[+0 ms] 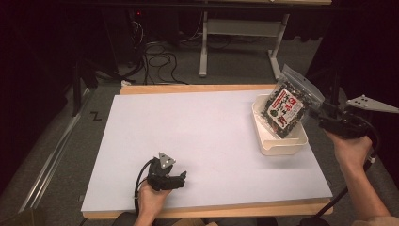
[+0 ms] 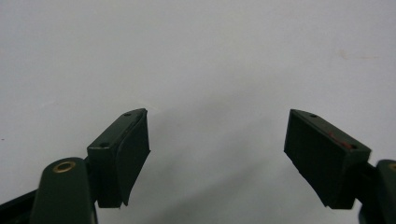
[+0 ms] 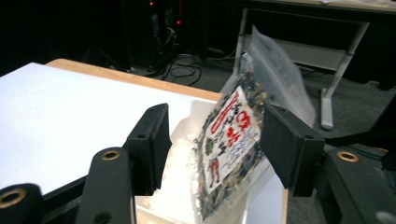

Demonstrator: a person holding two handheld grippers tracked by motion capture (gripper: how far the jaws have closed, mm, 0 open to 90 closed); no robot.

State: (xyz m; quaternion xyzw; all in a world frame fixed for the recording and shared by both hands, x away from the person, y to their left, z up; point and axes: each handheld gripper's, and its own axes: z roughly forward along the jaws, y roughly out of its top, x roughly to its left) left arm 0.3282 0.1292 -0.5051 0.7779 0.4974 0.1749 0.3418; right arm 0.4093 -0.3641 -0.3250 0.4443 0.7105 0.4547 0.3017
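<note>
The snack bag [image 3: 232,144] stands tilted in the white tray [image 1: 282,147], its lower end down inside, its clear top leaning toward the right gripper [image 3: 212,140], whose jaws stand spread with the bag between them, resting against the right-hand pad [image 3: 285,144] and clear of the other. We would draw that gripper straight back, so the pad does not drag the bag over. Our right hand [image 1: 352,149] holds it level beside the tray, while the left gripper [image 2: 217,154] rests spread on the table [image 1: 197,136].
</note>
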